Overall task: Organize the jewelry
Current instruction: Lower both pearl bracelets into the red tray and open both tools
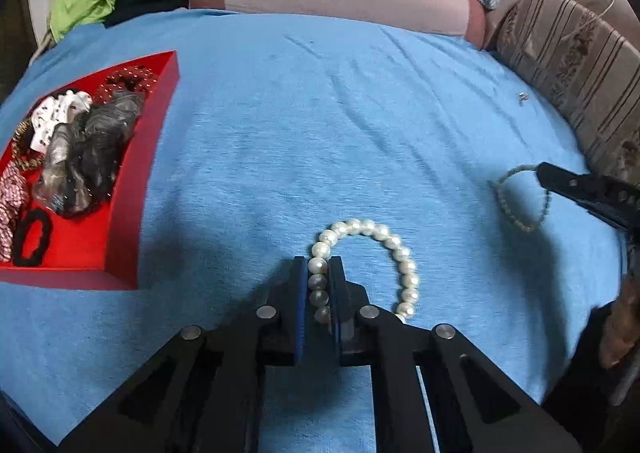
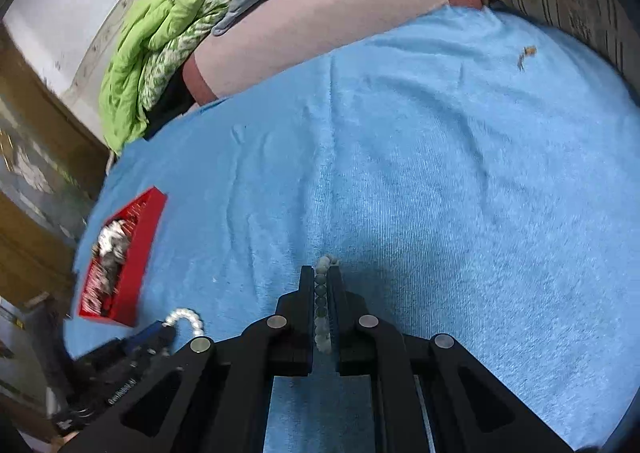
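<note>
While the left gripper [image 1: 319,265] clamps its fingers on the pearl bracelet [image 1: 404,253], the right gripper [image 2: 321,273] grips the small-bead bracelet [image 2: 322,305] above the blue cloth [image 2: 400,173].

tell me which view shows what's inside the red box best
The left wrist view: the open red rectangular box sits near and faces the camera, so its scrunchies and black hair tie are distinct. In the right wrist view the box is small, edge-on and blurred.
</note>
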### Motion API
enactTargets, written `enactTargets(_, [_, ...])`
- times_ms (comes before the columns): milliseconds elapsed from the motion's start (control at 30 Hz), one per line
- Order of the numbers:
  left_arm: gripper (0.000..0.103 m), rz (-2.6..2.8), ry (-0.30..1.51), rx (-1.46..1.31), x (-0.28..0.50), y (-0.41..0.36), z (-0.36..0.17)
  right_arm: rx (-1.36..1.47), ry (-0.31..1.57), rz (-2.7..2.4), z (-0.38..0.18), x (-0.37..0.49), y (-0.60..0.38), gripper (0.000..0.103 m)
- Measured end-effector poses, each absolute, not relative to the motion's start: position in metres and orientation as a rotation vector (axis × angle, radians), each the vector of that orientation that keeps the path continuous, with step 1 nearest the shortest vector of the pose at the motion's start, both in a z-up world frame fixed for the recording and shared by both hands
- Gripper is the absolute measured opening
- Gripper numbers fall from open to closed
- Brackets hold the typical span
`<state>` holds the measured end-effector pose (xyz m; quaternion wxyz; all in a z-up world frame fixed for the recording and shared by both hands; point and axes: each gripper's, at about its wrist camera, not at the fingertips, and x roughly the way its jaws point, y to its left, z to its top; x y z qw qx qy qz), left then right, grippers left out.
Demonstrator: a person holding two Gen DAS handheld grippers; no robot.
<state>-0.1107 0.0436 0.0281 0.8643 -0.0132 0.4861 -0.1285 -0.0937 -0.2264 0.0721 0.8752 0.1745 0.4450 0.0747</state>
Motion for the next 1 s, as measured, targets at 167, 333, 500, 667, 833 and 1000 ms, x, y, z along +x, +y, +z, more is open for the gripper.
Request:
enactTargets(167, [0.010,-0.312,0.989,-0.082,-0.120,0.053,0.051,0.235,0.841,0.126,0.086,-0.104,-0.209,0.007])
enactTargets(333, [0.010,-0.342,0.916,-0.122,-0.135,0.072,0.090,0.213,0.810,0.155,0.098,-0.112,-0.196,0.007])
enactTargets(500, [0.010,-0.325,0.844,-0.131,-0.145,0.102,0.127,0.222,0.806,0.230,0.116,-0.114,-0.179,0.007])
enactTargets(667, [0.010,-0.282,0.808,-0.122,-0.140,0.134,0.151,0.260,0.813,0.333,0.141,-0.109,-0.151,0.007])
enactTargets(833, [0.010,-0.214,0.793,-0.096,-0.125,0.168,0.162,0.249,0.819,0.418,0.158,-0.101,-0.109,0.007])
enactTargets(1000, [0.010,-0.143,0.791,-0.112,-0.113,0.205,0.157,0.205,0.833,0.493,0.165,-0.094,-0.060,0.007])
